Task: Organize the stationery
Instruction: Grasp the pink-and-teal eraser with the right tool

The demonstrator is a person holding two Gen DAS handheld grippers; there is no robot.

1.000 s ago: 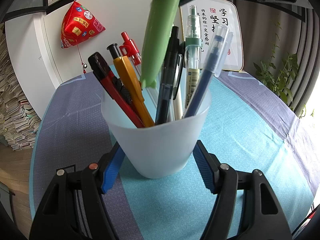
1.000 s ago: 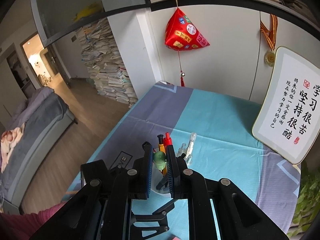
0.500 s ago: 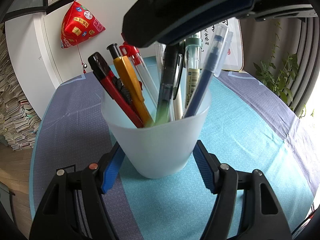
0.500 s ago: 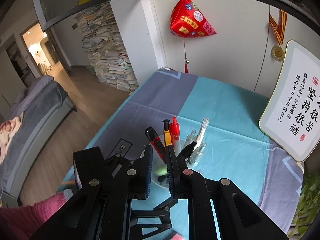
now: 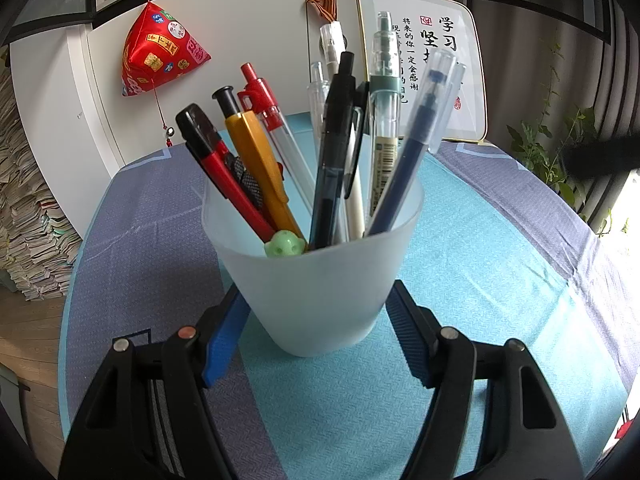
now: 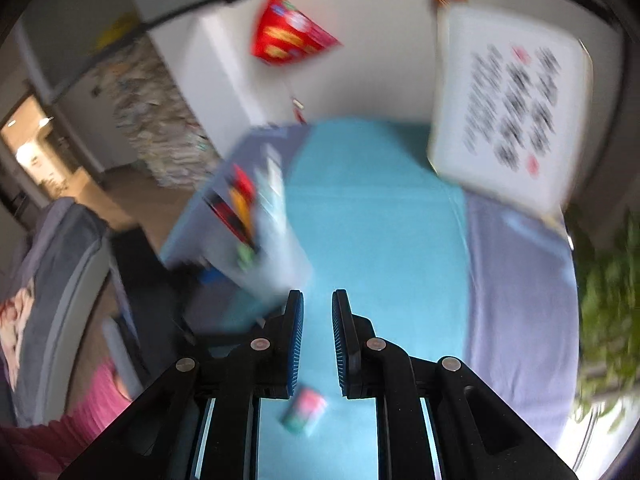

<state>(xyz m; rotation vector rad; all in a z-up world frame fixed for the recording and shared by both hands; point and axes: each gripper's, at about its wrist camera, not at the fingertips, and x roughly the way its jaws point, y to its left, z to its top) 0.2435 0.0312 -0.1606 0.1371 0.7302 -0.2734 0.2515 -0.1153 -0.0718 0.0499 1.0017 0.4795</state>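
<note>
A frosted plastic cup (image 5: 312, 280) stands on the blue tablecloth (image 5: 500, 264) and holds several pens and utility knives. Among them are a red knife (image 5: 224, 176), an orange one (image 5: 260, 160) and a dark blue pen (image 5: 412, 152). A green pen (image 5: 285, 243) sits low inside, only its round top showing at the rim. My left gripper (image 5: 316, 296) is shut on the cup's lower wall, one blue pad on each side. In the blurred right wrist view, my right gripper (image 6: 317, 300) hangs over the cloth to the right of the cup (image 6: 276, 264). Its pads stand narrowly apart with nothing between them.
A framed calligraphy board (image 5: 432, 76) leans on the wall behind the table. A red pyramid ornament (image 5: 160, 52) hangs to its left, and a plant (image 5: 548, 148) stands at the right. A small pink and green item (image 6: 306, 410) lies on the cloth under my right gripper.
The green pen went from my right gripper down into the cup. The right gripper then swung away to the right, out from above the cup. The left gripper kept still.
</note>
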